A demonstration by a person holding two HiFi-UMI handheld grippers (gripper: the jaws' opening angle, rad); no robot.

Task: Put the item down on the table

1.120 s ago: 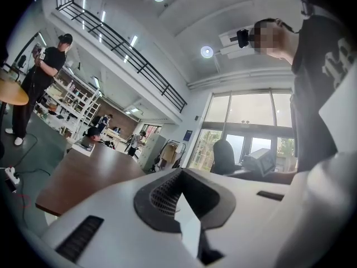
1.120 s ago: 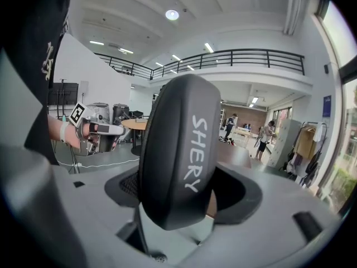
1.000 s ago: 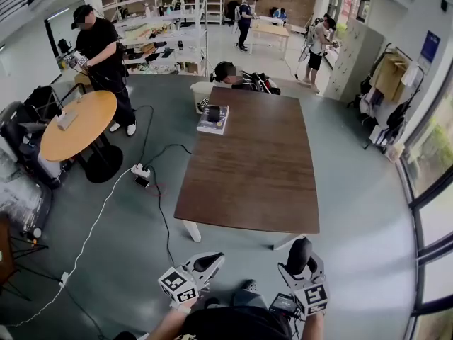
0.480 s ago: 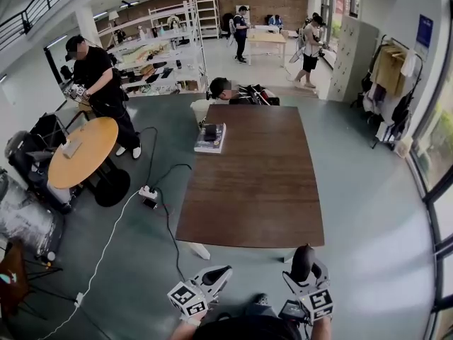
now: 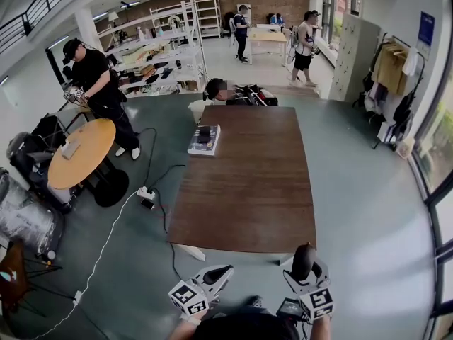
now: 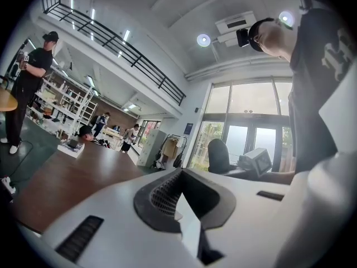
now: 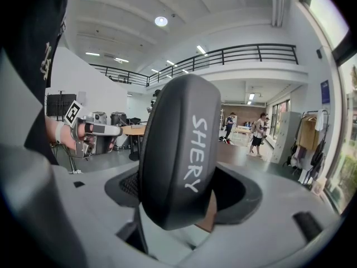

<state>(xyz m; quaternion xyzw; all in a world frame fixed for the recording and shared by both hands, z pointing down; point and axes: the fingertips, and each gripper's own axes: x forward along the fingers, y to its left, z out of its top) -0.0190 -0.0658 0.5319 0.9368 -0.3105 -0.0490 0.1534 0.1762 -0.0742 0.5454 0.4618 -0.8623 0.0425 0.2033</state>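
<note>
Holding a dark oval case (image 5: 302, 258) tight in the right tool (image 5: 305, 273), up in the air, just short of the brown tabletop (image 5: 248, 190). Nothing in the left tool (image 5: 215, 275), shut tight. Best to reach over the near edge, go low, lay flat, let go slowly. Lots of bare wood there; only a flat box (image 5: 204, 139) far off

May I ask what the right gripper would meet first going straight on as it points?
Probably the brown table, near edge; the dark item in the right gripper would touch first. Depth unclear.
</note>
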